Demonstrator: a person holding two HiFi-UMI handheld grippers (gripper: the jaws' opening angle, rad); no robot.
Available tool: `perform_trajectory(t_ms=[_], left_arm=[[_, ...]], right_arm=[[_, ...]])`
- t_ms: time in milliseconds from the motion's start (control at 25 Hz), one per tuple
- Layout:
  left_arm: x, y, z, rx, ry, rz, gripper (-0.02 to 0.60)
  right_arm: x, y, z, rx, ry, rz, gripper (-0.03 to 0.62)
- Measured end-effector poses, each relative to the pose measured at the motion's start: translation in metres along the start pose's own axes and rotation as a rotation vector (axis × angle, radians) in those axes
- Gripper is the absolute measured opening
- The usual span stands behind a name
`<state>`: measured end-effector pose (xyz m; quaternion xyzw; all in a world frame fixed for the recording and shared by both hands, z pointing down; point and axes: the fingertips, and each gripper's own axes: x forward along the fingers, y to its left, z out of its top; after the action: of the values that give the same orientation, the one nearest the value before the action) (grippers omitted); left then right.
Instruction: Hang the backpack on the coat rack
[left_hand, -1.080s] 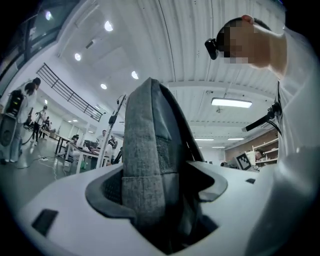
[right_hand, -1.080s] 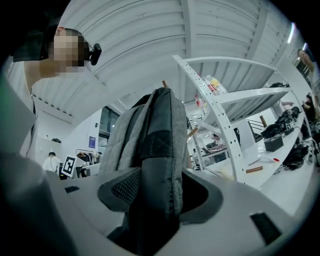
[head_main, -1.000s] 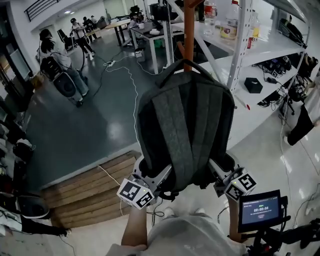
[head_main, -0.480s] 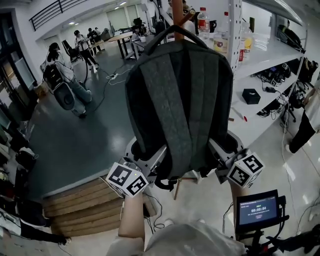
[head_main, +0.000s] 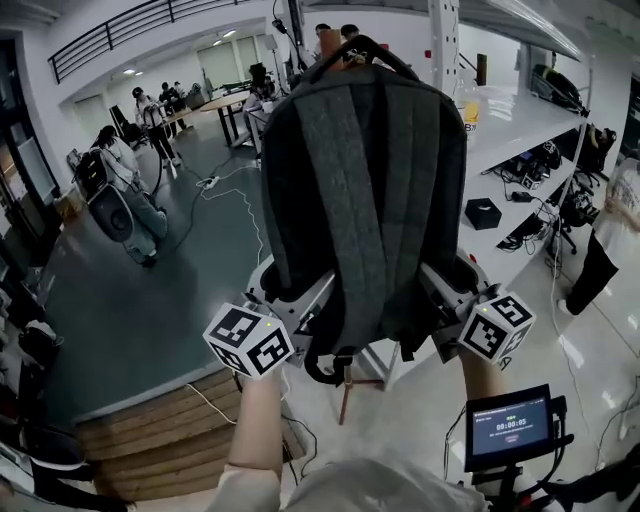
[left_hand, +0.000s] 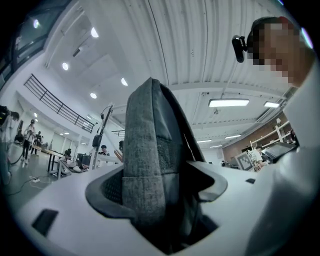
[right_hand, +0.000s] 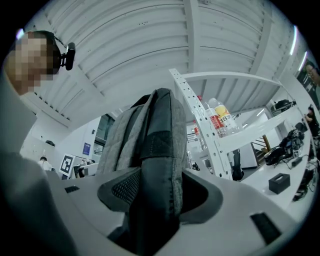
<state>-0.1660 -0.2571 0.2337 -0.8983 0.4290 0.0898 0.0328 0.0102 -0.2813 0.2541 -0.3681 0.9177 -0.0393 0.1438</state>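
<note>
The grey floor (head_main: 150, 300) carries a white cable (head_main: 250, 200) snaking back to a power strip (head_main: 210, 182) and, nearer, a low wooden platform (head_main: 140, 440). To the right a white shelf (head_main: 520, 205) bears a black box (head_main: 483, 213) and tangled dark gear (head_main: 530, 165). Bottles (right_hand: 220, 117) stand on a higher board (right_hand: 255, 135).

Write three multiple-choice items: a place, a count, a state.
1. Where is the dark grey fabric backpack? A. on the floor B. held in the air C. on a shelf
2. How many black-and-white marker cubes show in the head view? A. one B. two C. four
3. What are the left gripper's fingers doing? A. standing open, empty B. pinching a bottle C. clamping the backpack
1 B: the right gripper and the left hold it aloft. 2 B: one per gripper. 3 C: fabric fills their gap.
</note>
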Motion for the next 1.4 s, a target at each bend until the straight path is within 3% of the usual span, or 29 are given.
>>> perform_trajectory(t_ms=[680,1040,1400], left_arm=[[0.008,0.033,-0.035,-0.096,0.058,0.029,0.334],[0.0,0.047,-0.048,0.013,-0.017,0.069,0.336],[-0.009,0.053,-0.04,0.057,-0.037,0.118,0.336]], right_arm=[[0.025,-0.017,-0.034,0.036,0.102,-0.022,0.242],[0.039,-0.028,-0.055,-0.045,0.026,-0.036,0.242],[0.054,-0.034,-0.057,-0.063,-0.038,-0.013,0.245]])
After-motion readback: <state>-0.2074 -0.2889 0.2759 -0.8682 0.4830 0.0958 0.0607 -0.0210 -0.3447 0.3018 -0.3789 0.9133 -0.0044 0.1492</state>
